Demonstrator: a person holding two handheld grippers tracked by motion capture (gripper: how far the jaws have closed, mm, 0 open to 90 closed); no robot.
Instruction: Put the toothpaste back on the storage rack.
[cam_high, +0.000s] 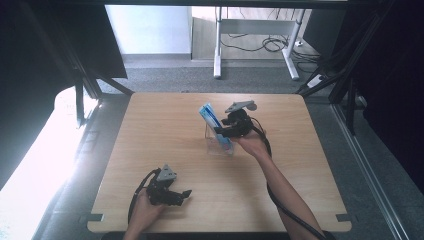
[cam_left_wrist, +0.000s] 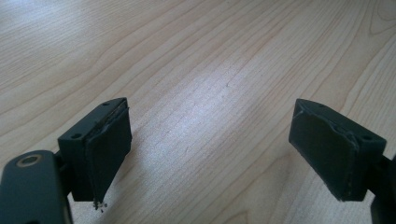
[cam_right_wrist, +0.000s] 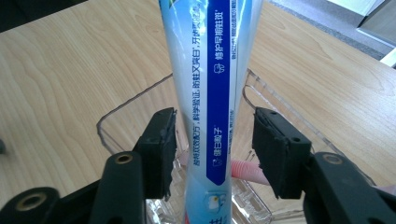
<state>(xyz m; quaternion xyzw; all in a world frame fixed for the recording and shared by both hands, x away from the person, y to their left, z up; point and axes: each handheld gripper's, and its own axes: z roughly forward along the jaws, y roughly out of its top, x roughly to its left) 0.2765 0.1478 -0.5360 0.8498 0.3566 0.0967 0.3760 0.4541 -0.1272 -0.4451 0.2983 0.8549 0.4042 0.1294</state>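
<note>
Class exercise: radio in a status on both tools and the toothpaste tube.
Left tool open, idle on table. Right tool open around toothpaste tube, pads clear. Tube standing in clear holder. Nothing blocking.

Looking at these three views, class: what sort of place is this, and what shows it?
Probably a lab or office recording bay: a bare wooden table boxed in by dark panels, grey carpet, and a desk frame with loose cables behind.
</note>
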